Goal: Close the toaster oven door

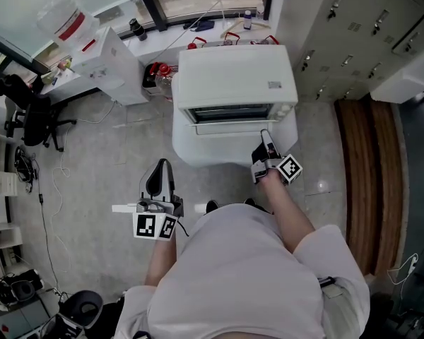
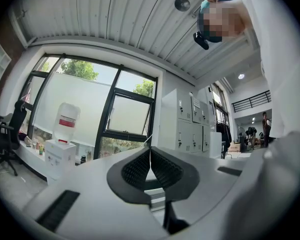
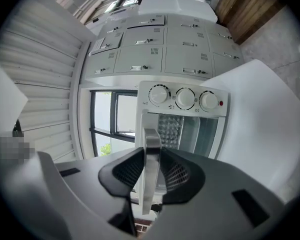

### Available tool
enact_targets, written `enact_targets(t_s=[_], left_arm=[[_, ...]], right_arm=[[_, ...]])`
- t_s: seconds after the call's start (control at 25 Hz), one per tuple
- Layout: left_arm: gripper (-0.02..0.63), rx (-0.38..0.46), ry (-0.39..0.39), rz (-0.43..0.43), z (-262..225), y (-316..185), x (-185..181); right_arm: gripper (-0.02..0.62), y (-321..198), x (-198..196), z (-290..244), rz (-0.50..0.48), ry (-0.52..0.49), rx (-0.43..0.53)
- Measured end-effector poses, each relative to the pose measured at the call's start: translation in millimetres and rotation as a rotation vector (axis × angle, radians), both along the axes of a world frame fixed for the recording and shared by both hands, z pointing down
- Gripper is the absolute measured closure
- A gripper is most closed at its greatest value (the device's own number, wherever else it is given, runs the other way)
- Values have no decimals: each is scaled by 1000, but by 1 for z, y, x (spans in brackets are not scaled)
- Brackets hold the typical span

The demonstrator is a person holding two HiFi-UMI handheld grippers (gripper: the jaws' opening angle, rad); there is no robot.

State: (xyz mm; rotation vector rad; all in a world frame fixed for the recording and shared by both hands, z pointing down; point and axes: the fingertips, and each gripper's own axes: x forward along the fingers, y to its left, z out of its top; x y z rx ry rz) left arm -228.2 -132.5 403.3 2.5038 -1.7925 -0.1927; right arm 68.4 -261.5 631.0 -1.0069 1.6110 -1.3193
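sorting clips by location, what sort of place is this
Probably an office or lab workspace rather than a home kitchen: a wall of grey lockers, a water dispenser with its bottle on top, and a black office chair.

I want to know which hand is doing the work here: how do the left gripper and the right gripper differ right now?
The right gripper is clamped on the handle of the toaster oven door. The left gripper has its jaws shut on nothing. The right gripper reaches forward to the oven's front, while the left gripper hangs back, well short of it. Both have black ribbed jaws, closed.
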Motion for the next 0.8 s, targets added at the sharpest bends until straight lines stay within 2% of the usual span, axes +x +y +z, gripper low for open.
enact_targets(t_s=[0.2, 0.8], left_arm=[[586, 7, -57, 0, 1, -3, 5], [586, -5, -49, -46, 6, -10, -3]], right_arm=[[486, -13, 0, -8, 5, 17, 19], [486, -53, 0, -24, 15, 23, 79]])
